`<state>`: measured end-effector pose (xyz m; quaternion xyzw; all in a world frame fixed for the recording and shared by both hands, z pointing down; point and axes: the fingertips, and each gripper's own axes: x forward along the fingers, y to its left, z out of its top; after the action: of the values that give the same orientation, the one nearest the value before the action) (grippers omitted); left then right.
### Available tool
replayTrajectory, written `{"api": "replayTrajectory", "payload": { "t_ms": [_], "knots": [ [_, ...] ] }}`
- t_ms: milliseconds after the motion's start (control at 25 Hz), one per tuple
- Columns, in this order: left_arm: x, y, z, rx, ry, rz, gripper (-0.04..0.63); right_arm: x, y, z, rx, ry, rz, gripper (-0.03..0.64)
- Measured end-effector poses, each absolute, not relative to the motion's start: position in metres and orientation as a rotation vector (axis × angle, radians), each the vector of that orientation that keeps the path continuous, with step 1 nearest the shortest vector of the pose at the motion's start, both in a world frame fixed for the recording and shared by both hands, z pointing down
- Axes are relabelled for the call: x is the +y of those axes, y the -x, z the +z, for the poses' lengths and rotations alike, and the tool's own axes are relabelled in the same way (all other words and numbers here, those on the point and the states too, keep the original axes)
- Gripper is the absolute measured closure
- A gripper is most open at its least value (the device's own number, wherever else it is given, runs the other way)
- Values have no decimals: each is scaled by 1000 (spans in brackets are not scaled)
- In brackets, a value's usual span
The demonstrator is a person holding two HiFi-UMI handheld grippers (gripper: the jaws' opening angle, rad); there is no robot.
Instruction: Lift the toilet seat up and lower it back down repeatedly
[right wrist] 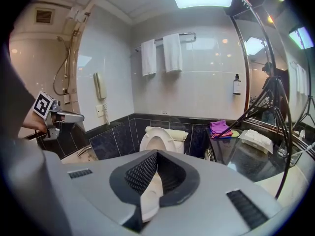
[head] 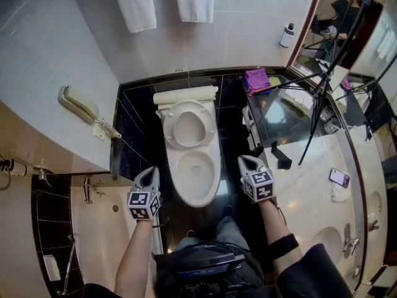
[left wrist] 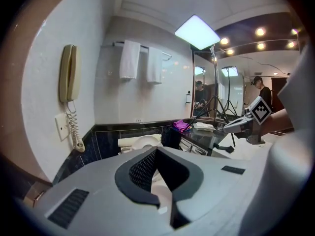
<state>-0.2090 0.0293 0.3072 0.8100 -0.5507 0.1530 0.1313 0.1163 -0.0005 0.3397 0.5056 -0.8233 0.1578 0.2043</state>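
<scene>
The white toilet (head: pixel 197 172) stands in the middle of the head view with its seat (head: pixel 186 128) raised against the tank, and it appears again in the right gripper view (right wrist: pixel 158 140). My left gripper (head: pixel 149 171) hovers left of the bowl, jaws shut and empty (left wrist: pixel 156 150). On the other side of the bowl my right gripper (head: pixel 246 160) is likewise shut with nothing held (right wrist: pixel 156 154). Neither touches the toilet. Each gripper shows in the other's view: the right gripper (left wrist: pixel 227 128) and the left gripper (right wrist: pixel 81 117).
A wall phone (head: pixel 80 104) hangs at the left above a bathtub (head: pixel 105 228). Two towels (head: pixel 133 5) hang behind the toilet. Right of it is a dark counter (head: pixel 291 120) with a purple cloth (head: pixel 256 79), a tripod (head: pixel 322 92) and a phone (head: pixel 339 177).
</scene>
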Motion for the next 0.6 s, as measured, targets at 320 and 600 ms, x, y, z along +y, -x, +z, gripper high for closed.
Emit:
{"api": "replayTrajectory", "payload": {
  "t_ms": [320,600],
  "knots": [
    [55,218,312,-1579,-2359,451,600,23,-124,343,-2269,-1445,465,600],
    [60,219,311,-1593,-2351,422,600,23,-117,341,-2278,-1434,455,600]
  ]
}}
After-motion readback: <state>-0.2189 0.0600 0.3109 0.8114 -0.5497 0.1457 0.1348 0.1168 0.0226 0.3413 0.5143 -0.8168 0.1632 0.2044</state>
